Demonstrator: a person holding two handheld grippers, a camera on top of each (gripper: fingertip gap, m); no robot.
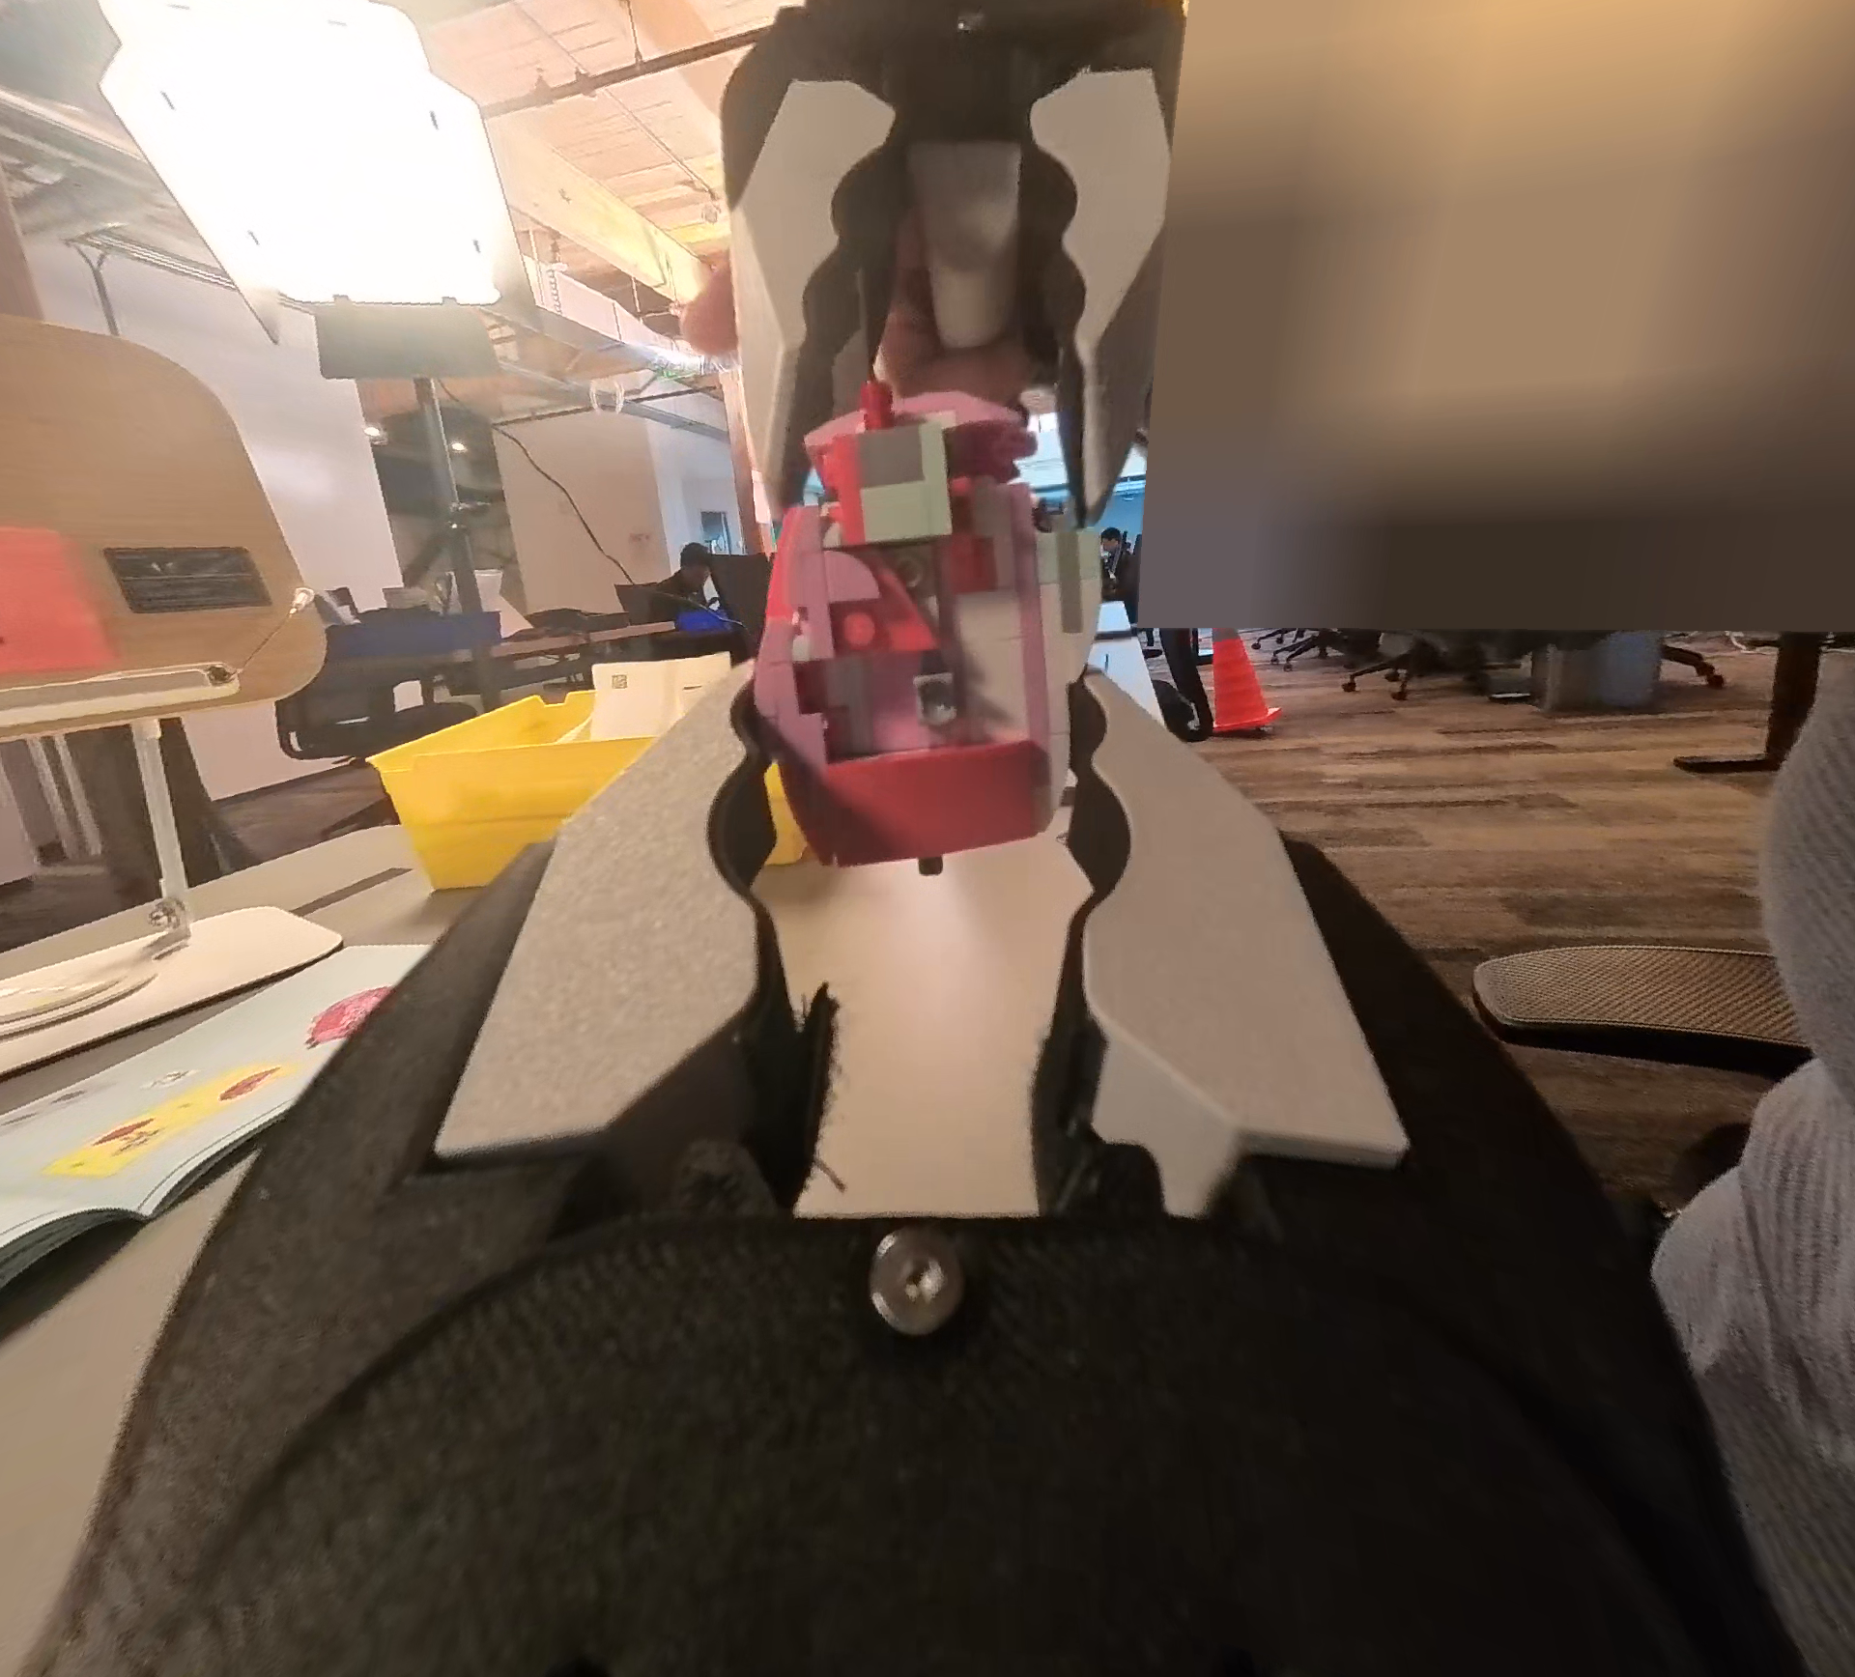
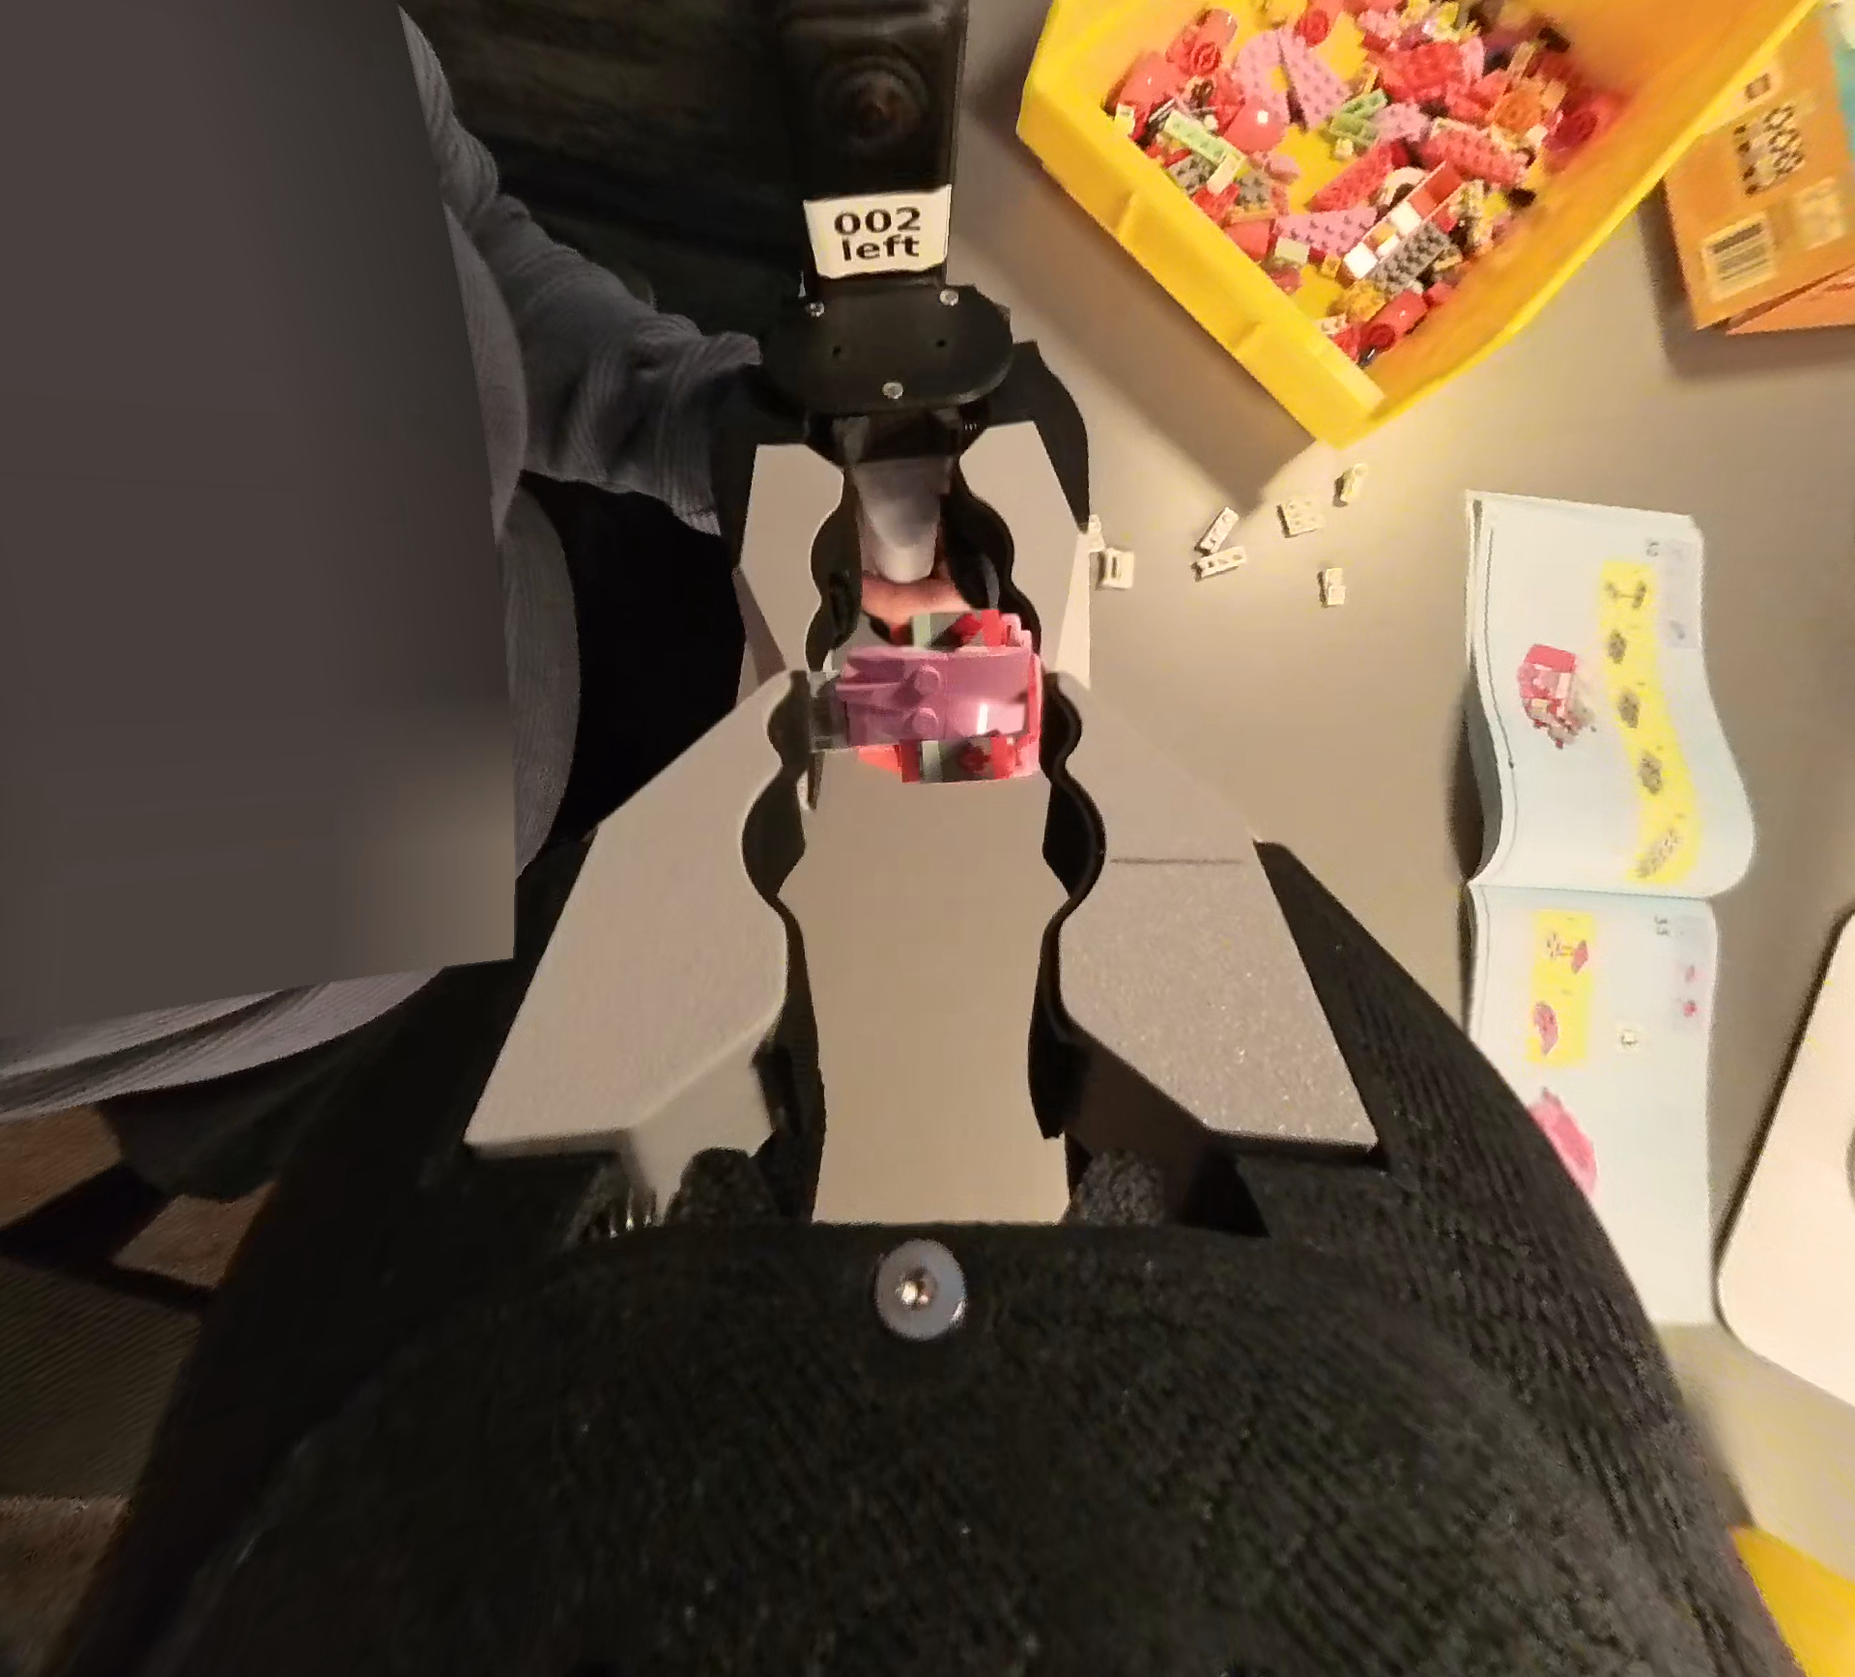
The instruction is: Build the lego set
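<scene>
A small brick model in pink, red and grey hangs in the air between the two grippers. My left gripper is shut on its lower part, with a finger pressed against each side. My right gripper comes from above and stands open, its fingers flanking the model's top with background showing beside the right one. In the right wrist view the model lies between my right gripper's spread tips, pink side up. The left gripper grips it from the far side.
A yellow bin with several loose bricks stands on the grey table, also in the left wrist view. Small white pieces lie near it. An open instruction booklet lies to the right. A bright lamp panel and a wooden stand stand at the left. Left and right tips are no more than a few centimetres apart.
</scene>
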